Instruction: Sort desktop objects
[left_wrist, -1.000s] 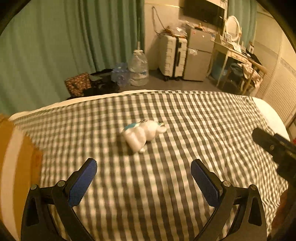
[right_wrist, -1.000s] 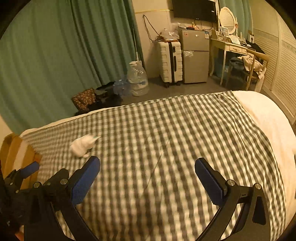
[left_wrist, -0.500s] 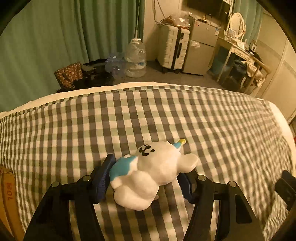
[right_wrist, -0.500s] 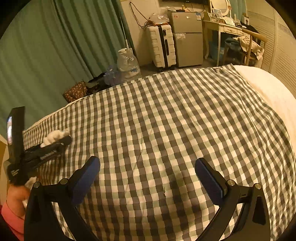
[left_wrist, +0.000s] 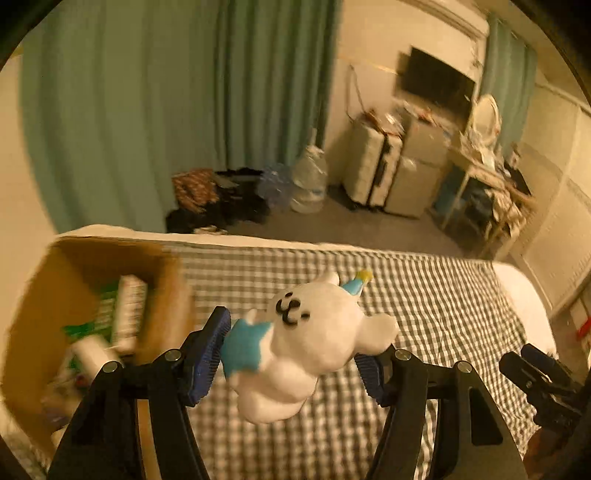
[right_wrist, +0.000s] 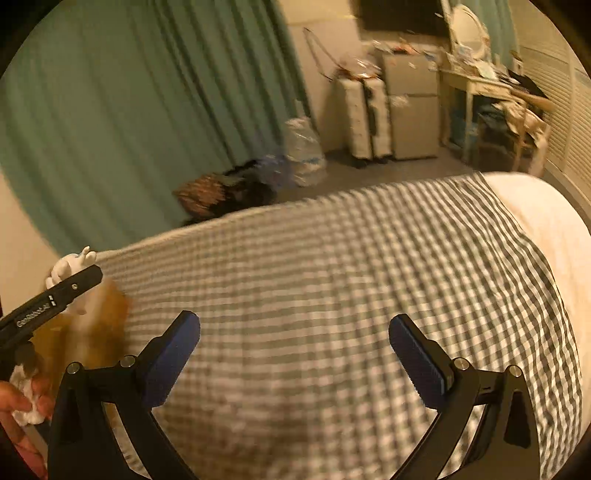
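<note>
- Left wrist view: the left gripper (left_wrist: 291, 354) pinches the soft white plush animal with a blue star and party hat (left_wrist: 314, 343) between its blue pads, lifted clear of the grey-and-white checked bedspread (left_wrist: 424, 295). The open brown cardboard box (left_wrist: 162, 299) sits at the bedspread's left edge, already holding items. Best carry the toy fully over the rim before letting go. The gripper tilts downward.
- Right wrist view: the right gripper (right_wrist: 293, 350) hangs spread and empty over the bedspread's middle, angled down.
</note>
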